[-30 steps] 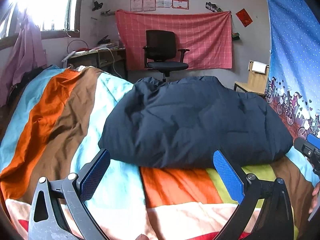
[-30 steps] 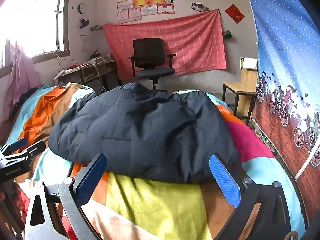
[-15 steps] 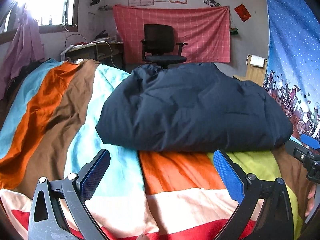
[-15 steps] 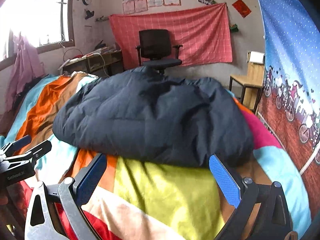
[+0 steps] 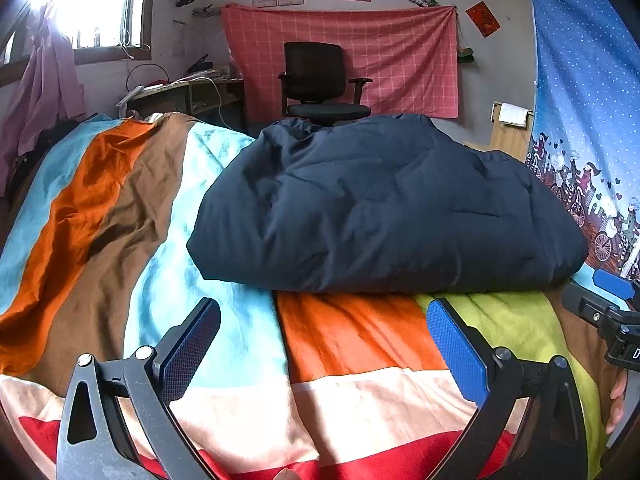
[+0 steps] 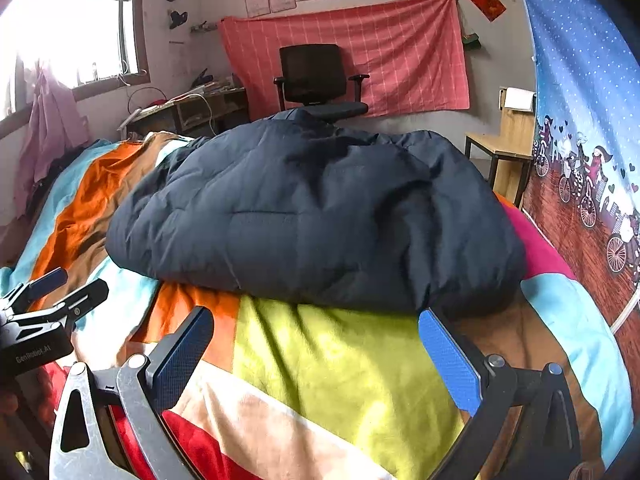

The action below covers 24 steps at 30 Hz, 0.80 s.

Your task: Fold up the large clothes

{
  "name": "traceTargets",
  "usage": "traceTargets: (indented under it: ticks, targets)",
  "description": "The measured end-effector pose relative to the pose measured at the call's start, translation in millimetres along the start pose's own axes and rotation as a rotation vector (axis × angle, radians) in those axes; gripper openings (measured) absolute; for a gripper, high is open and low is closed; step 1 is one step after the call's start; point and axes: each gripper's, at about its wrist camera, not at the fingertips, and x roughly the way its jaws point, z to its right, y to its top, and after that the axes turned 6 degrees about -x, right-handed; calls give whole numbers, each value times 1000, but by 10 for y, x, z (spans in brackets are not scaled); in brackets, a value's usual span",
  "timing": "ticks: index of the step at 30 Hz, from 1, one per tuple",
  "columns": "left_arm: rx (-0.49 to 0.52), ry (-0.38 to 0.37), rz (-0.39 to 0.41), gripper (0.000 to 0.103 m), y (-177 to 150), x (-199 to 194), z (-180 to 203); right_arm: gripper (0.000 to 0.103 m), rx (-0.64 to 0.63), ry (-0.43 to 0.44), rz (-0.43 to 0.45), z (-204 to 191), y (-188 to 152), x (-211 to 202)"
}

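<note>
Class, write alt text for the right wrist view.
A puffy navy jacket lies folded in a mound on a multicoloured striped bedspread. The open right gripper frames it from below, empty; the left gripper shows at the left edge.

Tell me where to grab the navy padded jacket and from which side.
Grip the navy padded jacket at its near rolled edge, coming in low from the front. That edge lies closest to both open grippers, left gripper and right gripper, and its bulging fold overhangs the striped bedspread, probably giving the fingers something to pinch.
</note>
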Motion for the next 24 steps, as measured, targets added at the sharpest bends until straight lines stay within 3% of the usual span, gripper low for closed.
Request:
traceTargets:
  ticks: [24]
  targets:
    - [16, -2, 9, 101, -13, -38, 31, 103, 9, 4, -9, -1, -14, 10]
